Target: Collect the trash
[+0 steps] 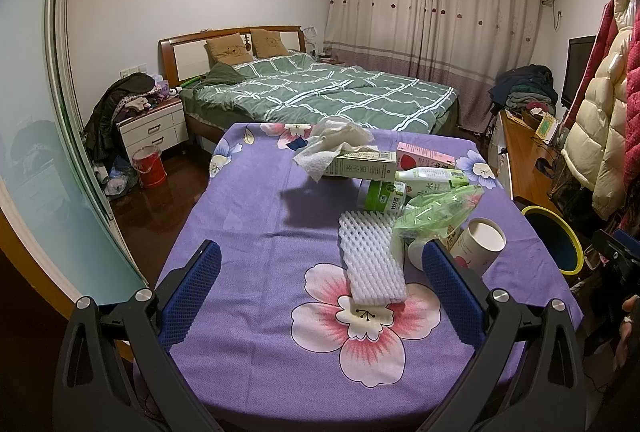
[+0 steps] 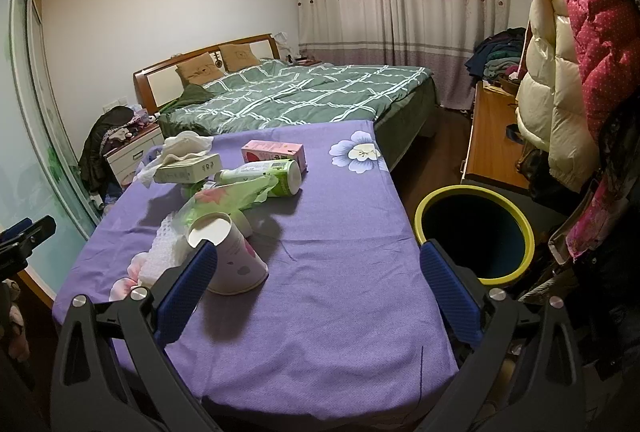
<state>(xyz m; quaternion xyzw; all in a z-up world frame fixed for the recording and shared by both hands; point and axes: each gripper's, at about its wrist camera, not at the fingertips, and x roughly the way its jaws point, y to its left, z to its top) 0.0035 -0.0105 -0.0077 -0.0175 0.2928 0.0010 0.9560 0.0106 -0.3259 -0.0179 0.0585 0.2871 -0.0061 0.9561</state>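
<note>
Trash lies on a table with a purple flowered cloth (image 1: 248, 256). A white foam net (image 1: 372, 264) lies nearest, between my left gripper's (image 1: 320, 264) open, empty fingers. A tipped paper cup (image 1: 478, 242) lies beside a green plastic bag (image 1: 436, 208), white bottles (image 1: 432, 178), a green carton (image 1: 360, 164), a pink carton (image 1: 424, 156) and crumpled tissue (image 1: 332, 142). My right gripper (image 2: 318, 266) is open and empty above the cloth (image 2: 328, 292), the cup (image 2: 232, 256) by its left finger. A yellow-rimmed bin (image 2: 476, 232) stands right of the table.
A bed with a green checked cover (image 1: 320, 92) stands behind the table. A nightstand (image 1: 154, 128) and a red bucket (image 1: 149, 166) are at the left. A wooden desk (image 2: 492, 140) and hanging coats (image 2: 560, 72) are at the right.
</note>
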